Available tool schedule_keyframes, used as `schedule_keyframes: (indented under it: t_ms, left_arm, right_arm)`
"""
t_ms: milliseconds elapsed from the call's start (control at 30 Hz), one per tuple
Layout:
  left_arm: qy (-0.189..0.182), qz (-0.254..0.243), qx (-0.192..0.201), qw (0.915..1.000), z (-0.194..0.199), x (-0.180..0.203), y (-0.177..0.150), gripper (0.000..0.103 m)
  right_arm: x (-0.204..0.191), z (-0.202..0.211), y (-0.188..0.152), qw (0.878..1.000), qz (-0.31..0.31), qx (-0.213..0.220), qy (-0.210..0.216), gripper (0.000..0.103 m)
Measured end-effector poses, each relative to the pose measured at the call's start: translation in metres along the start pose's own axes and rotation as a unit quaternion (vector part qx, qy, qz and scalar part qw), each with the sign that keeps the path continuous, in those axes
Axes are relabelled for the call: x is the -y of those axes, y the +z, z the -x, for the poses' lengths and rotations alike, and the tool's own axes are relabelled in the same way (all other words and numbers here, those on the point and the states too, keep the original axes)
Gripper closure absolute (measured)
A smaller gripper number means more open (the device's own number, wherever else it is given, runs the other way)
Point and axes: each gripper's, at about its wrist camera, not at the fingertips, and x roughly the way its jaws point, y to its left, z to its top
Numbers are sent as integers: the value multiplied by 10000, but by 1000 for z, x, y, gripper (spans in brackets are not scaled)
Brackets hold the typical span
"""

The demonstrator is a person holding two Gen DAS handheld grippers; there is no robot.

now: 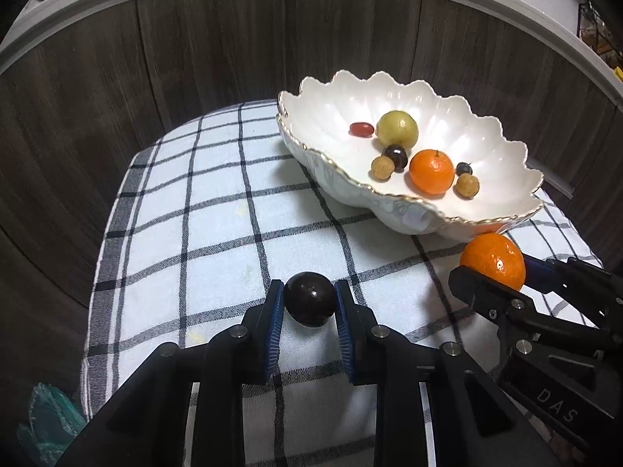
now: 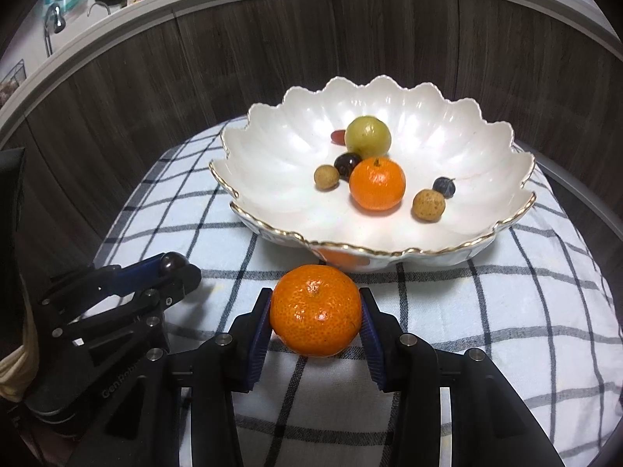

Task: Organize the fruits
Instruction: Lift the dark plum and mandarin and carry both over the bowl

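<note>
the glossy dark round plum (image 1: 309, 303) could squirt from the left gripper (image 1: 309, 313), clamped on it low centre of its view; the dimpled orange mandarin (image 2: 315, 310), pinched in the right gripper (image 2: 316, 321), could clip the scalloped white gold-rimmed bowl (image 2: 389, 251) just above it.

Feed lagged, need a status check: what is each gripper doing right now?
Left gripper: jaws shut on the dark plum.
Right gripper: jaws shut on the orange mandarin.
</note>
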Motion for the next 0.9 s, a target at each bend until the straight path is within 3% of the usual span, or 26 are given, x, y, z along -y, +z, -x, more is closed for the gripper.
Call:
schedule_keyframes:
  t_ms: [900]
  left_arm:
    - [122, -76, 433, 9990, 61, 24, 22, 77]
  right_arm:
    - [2, 63, 20, 9974, -89, 699, 178, 60]
